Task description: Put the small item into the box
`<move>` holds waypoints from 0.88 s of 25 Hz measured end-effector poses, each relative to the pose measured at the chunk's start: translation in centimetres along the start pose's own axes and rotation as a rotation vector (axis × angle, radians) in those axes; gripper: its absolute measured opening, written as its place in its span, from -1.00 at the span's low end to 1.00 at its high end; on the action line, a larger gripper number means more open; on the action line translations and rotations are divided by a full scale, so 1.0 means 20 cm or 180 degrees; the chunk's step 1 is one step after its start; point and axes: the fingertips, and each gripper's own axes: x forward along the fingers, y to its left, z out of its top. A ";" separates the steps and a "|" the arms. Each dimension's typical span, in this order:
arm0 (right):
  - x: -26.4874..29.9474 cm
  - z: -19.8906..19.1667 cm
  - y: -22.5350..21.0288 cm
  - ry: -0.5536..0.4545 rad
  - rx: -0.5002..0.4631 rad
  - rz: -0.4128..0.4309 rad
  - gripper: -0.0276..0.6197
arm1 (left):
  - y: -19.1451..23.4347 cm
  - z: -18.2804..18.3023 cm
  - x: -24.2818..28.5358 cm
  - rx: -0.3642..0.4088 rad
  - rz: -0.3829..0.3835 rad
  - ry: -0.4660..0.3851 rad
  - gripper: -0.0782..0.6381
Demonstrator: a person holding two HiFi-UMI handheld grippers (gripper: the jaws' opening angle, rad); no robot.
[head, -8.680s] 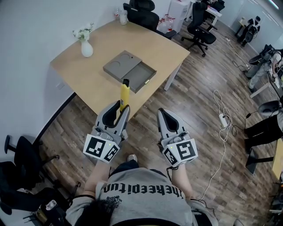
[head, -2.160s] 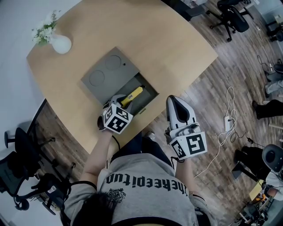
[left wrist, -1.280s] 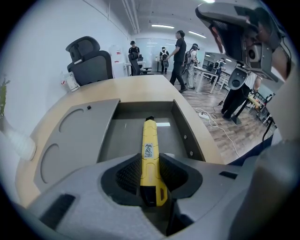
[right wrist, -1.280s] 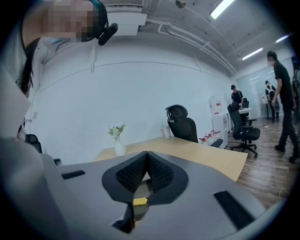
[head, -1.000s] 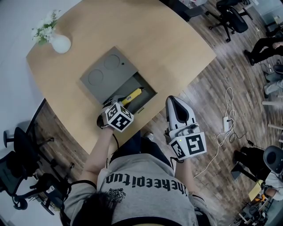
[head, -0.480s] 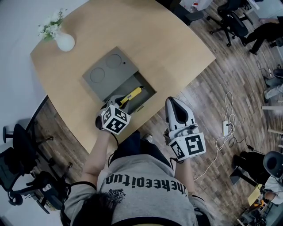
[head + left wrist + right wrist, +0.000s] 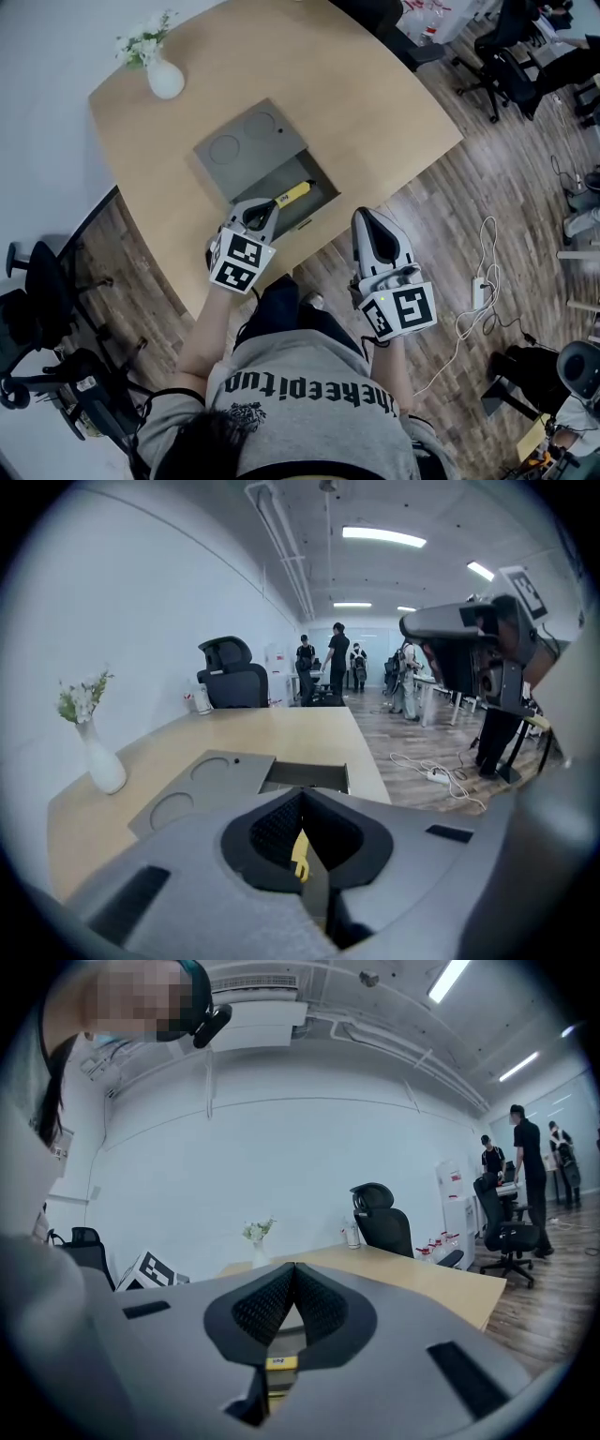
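- The table [image 7: 375, 103] is light wood with a rounded edge, standing on a dark plank floor [image 7: 487, 187] beside a white wall. A white vase [image 7: 165, 82] with flowers stands at the table's 11 o'clock corner. Office chairs [image 7: 511, 66] stand at 2 o'clock.
- The grey box [image 7: 246, 150] lies mid-table, its lid slid towards 11 o'clock and its compartment open.
- My left gripper [image 7: 263, 206] hovers at the box's 6 o'clock edge. Its fingers [image 7: 274, 829] have just clenched together, with nothing between them.
- My right gripper [image 7: 367, 217] hangs at the table's near edge, at 4 o'clock from the box. Its fingers [image 7: 262, 1309] are also clenched and empty.
- The small item [image 7: 292, 194] lies flat inside the open compartment, just beyond my left fingertips at 1 o'clock and clear of them.
- The item is a slim yellow stick, its long axis running from 8 to 2 o'clock.
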 end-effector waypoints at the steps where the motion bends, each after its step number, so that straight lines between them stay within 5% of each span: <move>1: -0.01 0.00 0.01 -0.0009 -0.0010 0.0024 -0.89 | 0.00 0.02 -0.03 -0.0035 0.0012 -0.0084 -0.73; 22: -0.27 0.06 0.23 -0.0190 -0.0188 0.0411 -0.89 | -0.21 0.37 -0.67 -0.0078 0.0595 -0.1350 -0.74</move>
